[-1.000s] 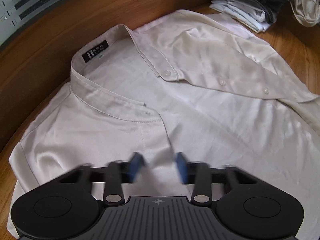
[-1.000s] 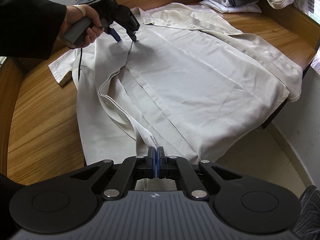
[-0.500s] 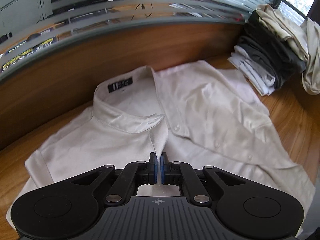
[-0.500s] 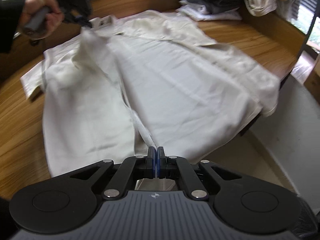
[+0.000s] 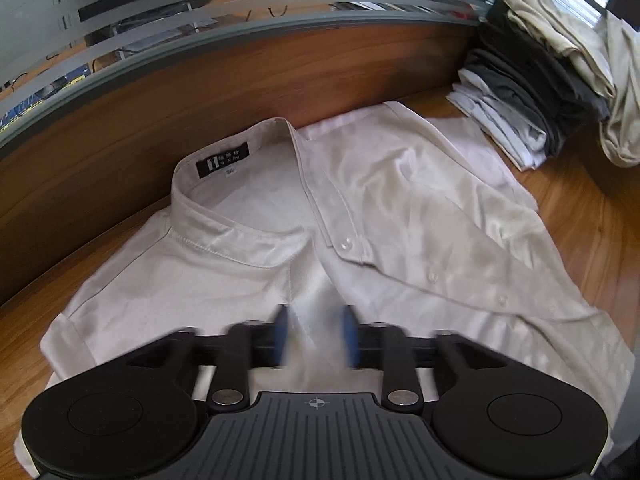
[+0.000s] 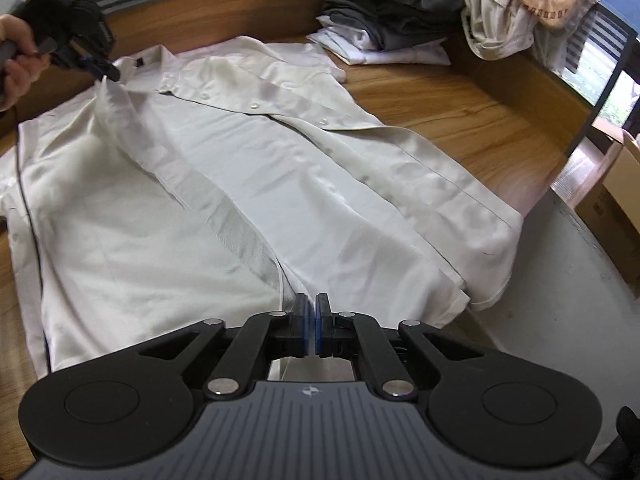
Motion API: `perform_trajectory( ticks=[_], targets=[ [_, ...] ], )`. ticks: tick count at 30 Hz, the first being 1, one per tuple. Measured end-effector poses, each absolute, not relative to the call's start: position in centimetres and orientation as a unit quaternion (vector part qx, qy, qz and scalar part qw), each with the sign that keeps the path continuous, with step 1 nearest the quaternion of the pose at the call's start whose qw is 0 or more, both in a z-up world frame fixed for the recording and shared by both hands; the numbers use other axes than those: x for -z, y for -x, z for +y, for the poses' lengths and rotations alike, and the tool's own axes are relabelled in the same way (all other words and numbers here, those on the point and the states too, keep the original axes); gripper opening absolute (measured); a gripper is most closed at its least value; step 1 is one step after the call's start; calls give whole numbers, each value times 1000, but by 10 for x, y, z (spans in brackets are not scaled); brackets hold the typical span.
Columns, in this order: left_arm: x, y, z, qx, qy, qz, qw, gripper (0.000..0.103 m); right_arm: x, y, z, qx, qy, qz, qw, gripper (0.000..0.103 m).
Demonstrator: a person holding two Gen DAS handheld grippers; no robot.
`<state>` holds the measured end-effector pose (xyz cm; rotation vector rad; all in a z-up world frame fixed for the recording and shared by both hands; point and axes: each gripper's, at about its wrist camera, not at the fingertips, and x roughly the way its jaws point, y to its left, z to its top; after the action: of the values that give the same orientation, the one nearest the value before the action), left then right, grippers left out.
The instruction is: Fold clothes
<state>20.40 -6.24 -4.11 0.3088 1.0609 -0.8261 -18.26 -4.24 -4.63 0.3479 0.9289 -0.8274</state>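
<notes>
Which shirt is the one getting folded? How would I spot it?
Look at the wooden table. The cream shirt lies spread flat in its middle, front open. Unlike the folded stack of clothes behind it, it shows a black neck label.

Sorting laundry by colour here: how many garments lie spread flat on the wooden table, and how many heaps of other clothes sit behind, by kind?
Cream button-up shirt spread flat: 1
Folded stack of dark grey and white clothes: 1
Loose heap of cream garments: 1
Total: 3

Garments inside the stack and heap are too layered to count.
</notes>
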Motion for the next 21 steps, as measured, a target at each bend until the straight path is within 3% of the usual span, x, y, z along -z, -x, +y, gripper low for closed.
perform_trajectory(
  ticks=[9,12,21],
  targets=[
    [11,-196,-11,402,-236,481,743,51,33,208,-7,344,-237,438,796,10],
    [6,-190,11,414,-273,475,727,55,28,219,13,335,-265,432,795,17],
    [34,-161,67,425,-357,480,679,55,38,242,75,298,-325,427,789,18]
  ],
)
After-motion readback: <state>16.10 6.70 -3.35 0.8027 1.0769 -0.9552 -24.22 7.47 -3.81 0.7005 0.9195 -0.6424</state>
